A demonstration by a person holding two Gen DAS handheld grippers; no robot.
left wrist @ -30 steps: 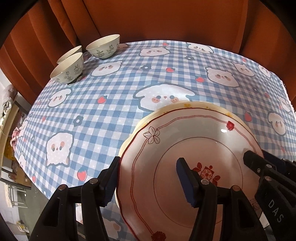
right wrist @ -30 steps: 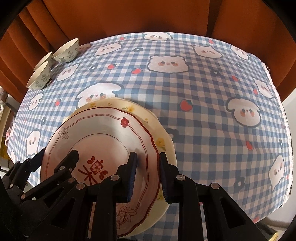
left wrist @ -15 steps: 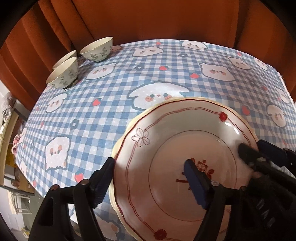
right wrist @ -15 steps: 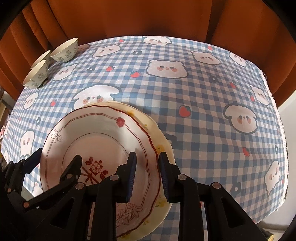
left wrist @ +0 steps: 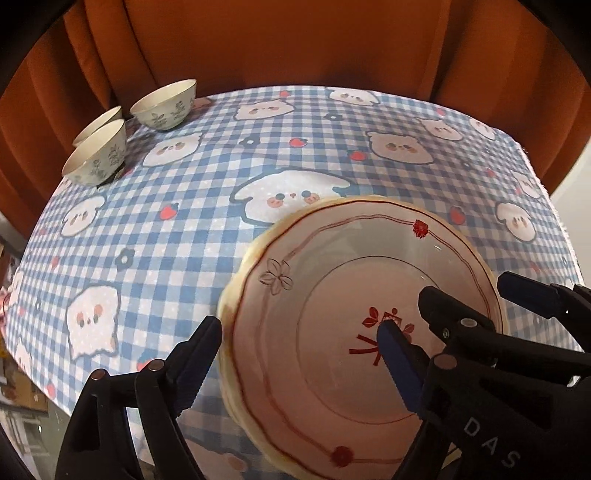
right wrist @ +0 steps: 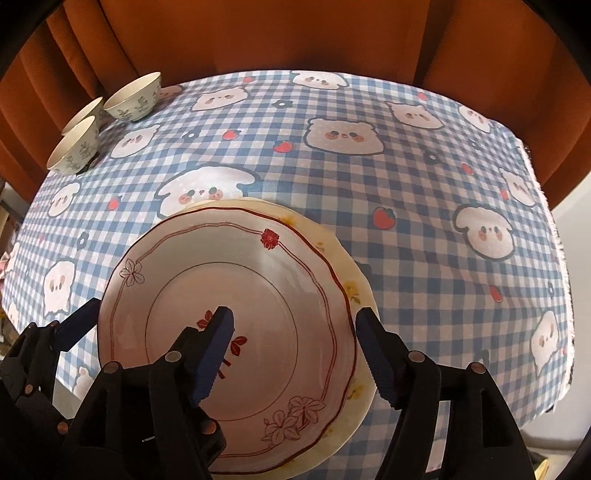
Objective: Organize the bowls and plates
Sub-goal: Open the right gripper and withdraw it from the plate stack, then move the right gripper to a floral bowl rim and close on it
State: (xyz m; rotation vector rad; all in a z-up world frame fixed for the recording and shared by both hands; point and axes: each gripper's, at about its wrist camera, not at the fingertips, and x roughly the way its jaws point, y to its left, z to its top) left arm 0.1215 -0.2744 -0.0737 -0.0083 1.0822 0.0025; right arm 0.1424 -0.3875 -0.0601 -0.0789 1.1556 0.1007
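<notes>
- Resting at about 6 o'clock on the tablecloth [right wrist: 406,192]: two plates, stacked. The red-rimmed plate [right wrist: 229,332] lies on top; the yellow-flowered plate [right wrist: 356,291] sits under it, showing only as a crescent from about 12 to 5 o'clock in the right wrist view.
- In the left wrist view the lower plate shows as a cream edge [left wrist: 231,295] at 9 o'clock of the top one.
- Bowls counted: three, all upright, grouped at about 10 o'clock on the cloth by the curtain [right wrist: 295,33]. Front bowl [right wrist: 72,151], middle bowl [right wrist: 135,98], and a third bowl [right wrist: 83,112] mostly hidden behind the other two. They stand close together; touching or not, cannot tell.
- Left gripper [left wrist: 299,347]: jaws have just been opening and now stand wide. One finger is outside the stack's left edge, the other over the plate's centre motif. The pads are clear of the rim; nothing is held.
- Right gripper [right wrist: 295,343]: jaws have just been opening, wide now. One finger is over the plate's centre, the other just outside the right rim of the stack. The rim lies between them, but no pad presses on it.
- Each gripper shows at the edge of the other's view: two in all.
- Bowls and plates are well apart.
</notes>
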